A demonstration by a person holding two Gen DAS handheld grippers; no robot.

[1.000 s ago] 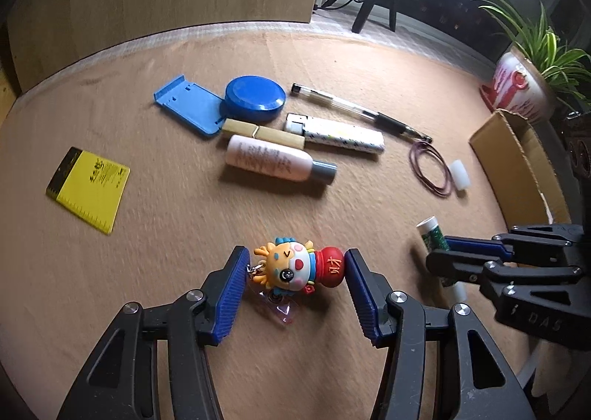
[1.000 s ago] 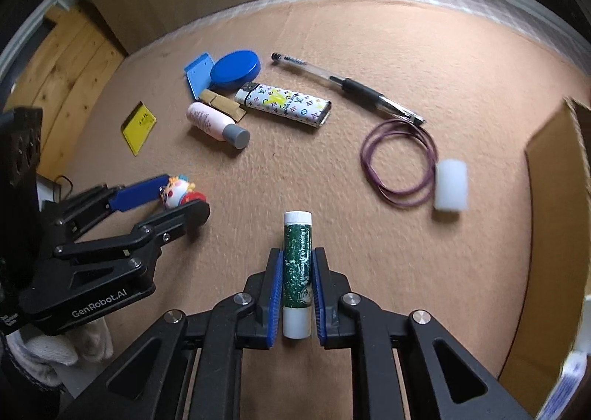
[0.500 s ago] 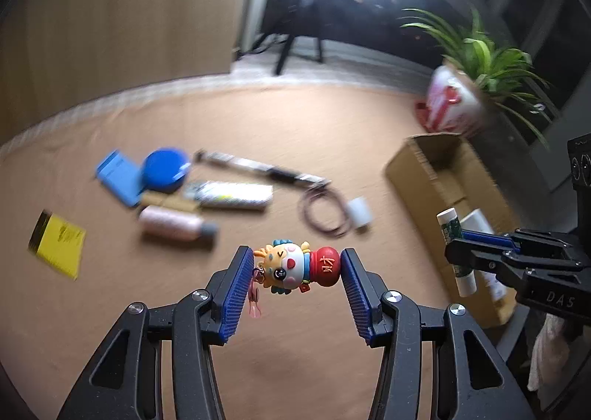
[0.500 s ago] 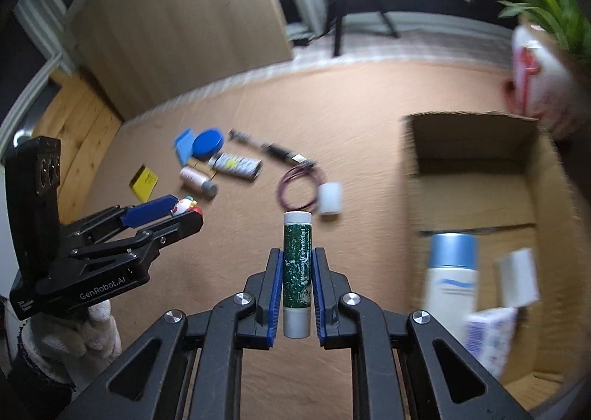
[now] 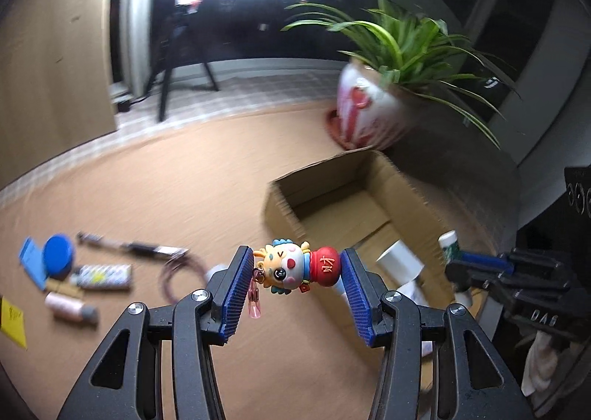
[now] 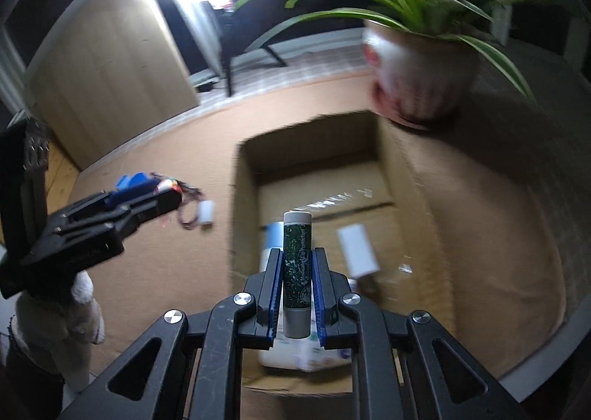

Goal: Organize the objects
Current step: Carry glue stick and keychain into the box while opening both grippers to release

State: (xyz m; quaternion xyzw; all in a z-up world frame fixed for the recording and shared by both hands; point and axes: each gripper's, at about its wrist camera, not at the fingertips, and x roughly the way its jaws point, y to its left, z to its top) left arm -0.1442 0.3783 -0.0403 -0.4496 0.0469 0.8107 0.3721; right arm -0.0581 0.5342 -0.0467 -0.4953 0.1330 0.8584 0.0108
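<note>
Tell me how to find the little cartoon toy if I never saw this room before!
Find the open cardboard box on the tan table, below the potted plant. Just left of it, up in the air, the left tool pinches the toy figure sideways. It is the only thing with a painted face, a round red body and a pink charm hanging from it.
</note>
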